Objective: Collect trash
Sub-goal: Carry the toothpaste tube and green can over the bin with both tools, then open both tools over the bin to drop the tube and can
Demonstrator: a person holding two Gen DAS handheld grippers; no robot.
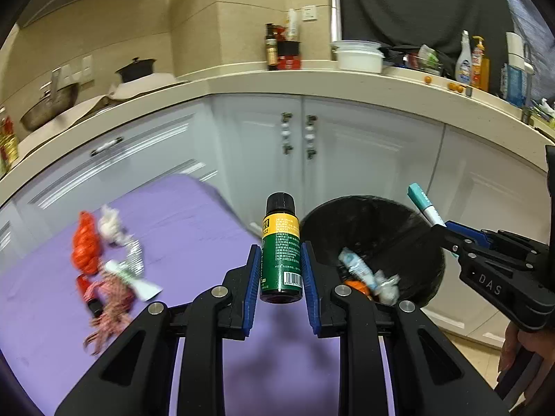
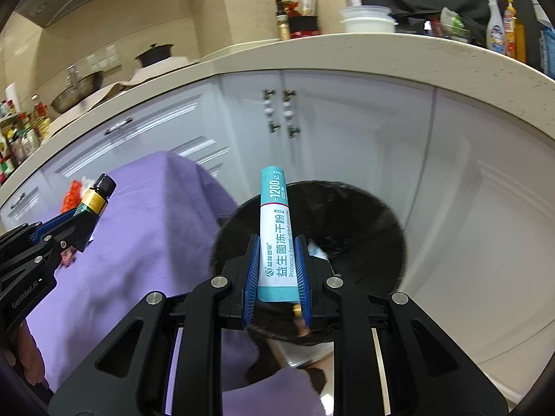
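My left gripper [image 1: 281, 270] is shut on a small green bottle [image 1: 280, 246] with a yellow band and black cap, held upright above the purple table edge, left of a black trash bin [image 1: 409, 232]. My right gripper [image 2: 276, 270] is shut on a teal and white probiotic sachet [image 2: 275, 235], held over the black trash bin [image 2: 364, 222]. The bin holds a few wrappers [image 1: 367, 274]. Each gripper shows in the other's view: the right one [image 1: 447, 232] at the bin's right rim, the left one [image 2: 81, 222] over the table.
On the purple tablecloth [image 1: 173, 215] lie an orange net bag [image 1: 85, 242], crumpled white paper [image 1: 109, 225], a tube [image 1: 131, 275] and red-white scraps [image 1: 111, 308]. White cabinet doors [image 1: 364, 159] and a beige counter [image 1: 312, 85] with pots and bottles stand behind.
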